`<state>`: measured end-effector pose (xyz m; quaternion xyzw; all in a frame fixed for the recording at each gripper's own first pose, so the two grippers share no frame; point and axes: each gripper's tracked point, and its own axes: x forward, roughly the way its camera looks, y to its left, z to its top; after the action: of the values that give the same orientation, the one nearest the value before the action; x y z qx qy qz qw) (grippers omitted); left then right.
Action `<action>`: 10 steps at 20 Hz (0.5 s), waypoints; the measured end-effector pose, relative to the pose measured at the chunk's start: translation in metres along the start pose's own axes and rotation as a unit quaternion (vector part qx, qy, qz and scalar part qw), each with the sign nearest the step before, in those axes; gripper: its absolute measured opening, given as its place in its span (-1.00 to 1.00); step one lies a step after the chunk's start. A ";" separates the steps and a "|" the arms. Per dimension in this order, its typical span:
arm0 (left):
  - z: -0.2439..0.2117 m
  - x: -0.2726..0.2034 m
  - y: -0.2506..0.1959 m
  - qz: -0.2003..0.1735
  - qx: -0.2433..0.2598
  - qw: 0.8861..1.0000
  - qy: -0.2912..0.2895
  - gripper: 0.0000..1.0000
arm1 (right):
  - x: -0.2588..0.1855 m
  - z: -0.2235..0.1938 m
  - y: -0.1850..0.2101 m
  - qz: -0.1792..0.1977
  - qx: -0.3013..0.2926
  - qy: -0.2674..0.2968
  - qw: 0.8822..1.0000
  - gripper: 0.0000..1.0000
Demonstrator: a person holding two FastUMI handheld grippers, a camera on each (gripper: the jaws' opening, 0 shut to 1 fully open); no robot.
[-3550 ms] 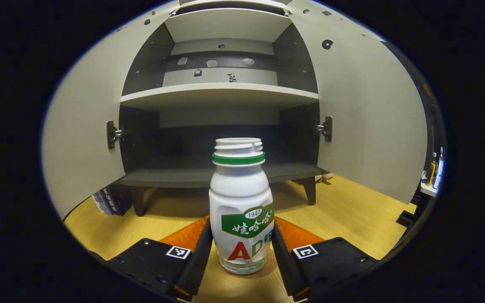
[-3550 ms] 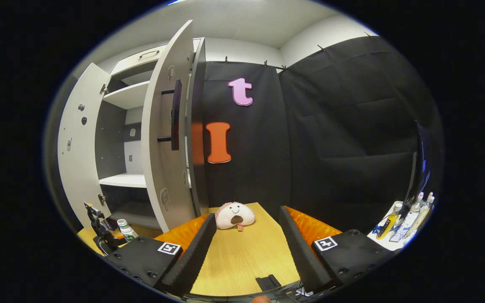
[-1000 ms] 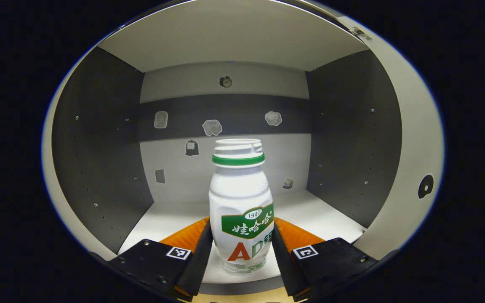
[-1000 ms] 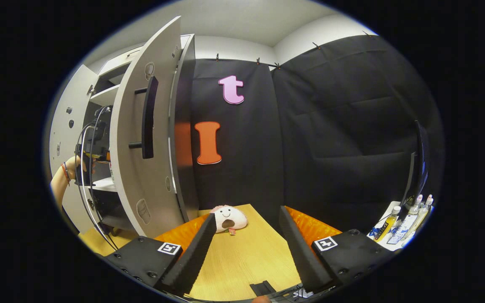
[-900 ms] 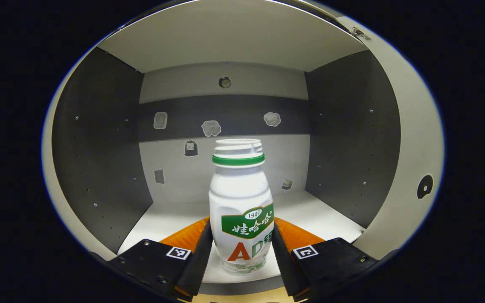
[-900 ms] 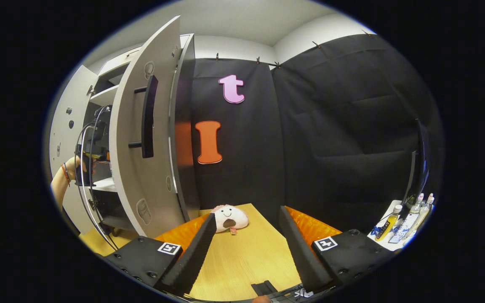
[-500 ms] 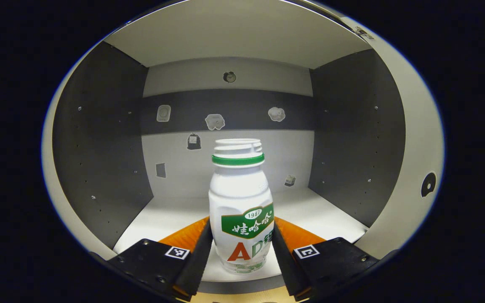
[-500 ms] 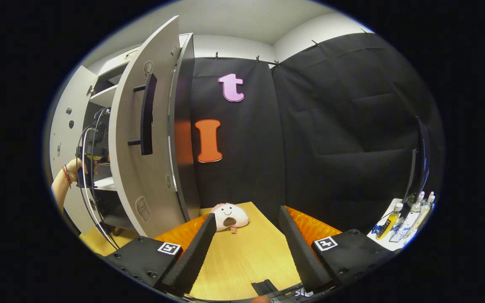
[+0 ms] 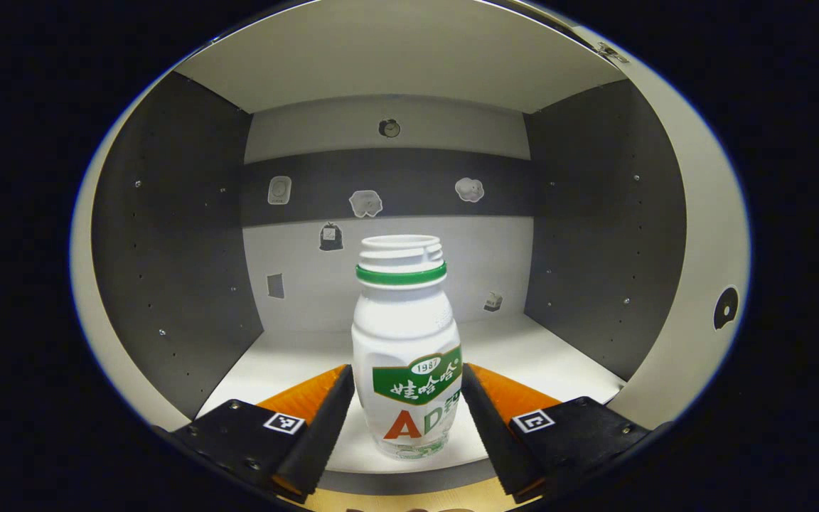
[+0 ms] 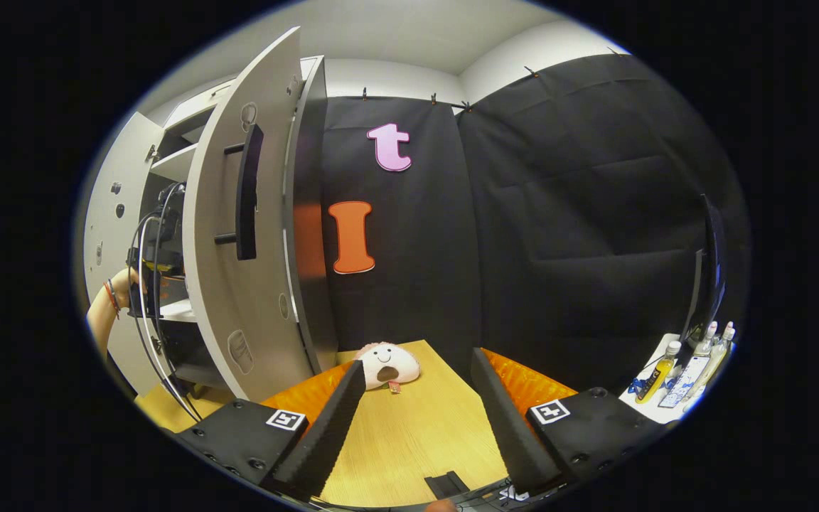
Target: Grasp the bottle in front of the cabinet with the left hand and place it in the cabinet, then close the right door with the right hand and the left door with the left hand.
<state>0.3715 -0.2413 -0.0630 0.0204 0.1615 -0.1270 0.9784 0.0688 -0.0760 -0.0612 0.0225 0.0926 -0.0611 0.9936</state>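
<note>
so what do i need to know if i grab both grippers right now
Left gripper: inside the cabinet, fingers flanking the white plastic bottle with the green neck ring, apparently just off its sides.
Bottle: upright on the white shelf.
Right gripper: open, empty, over the wooden table.
Done: bottle placed.
Left: pull the left gripper out, then close the grey right door with the right gripper and the left door with the left; both stand open.

Left tool (image 9: 407, 402) fingers parted; right tool (image 10: 416, 412) spread wide, level.
</note>
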 end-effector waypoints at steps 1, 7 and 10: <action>0.001 -0.002 -0.002 -0.001 0.000 1.000 -0.001 0.92 | 0.000 -0.001 0.000 -0.001 0.000 0.001 1.000 0.98; 0.008 -0.018 0.002 0.003 -0.007 1.000 -0.017 0.97 | -0.002 0.001 0.000 -0.002 0.002 -0.001 1.000 0.97; 0.018 -0.051 0.008 0.004 -0.006 0.999 -0.034 0.96 | -0.004 0.004 0.007 0.001 0.002 -0.004 1.000 0.97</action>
<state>0.3325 -0.2224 -0.0293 0.0106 0.1293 -0.1226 0.9839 0.0666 -0.0692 -0.0565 0.0240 0.0882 -0.0599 0.9940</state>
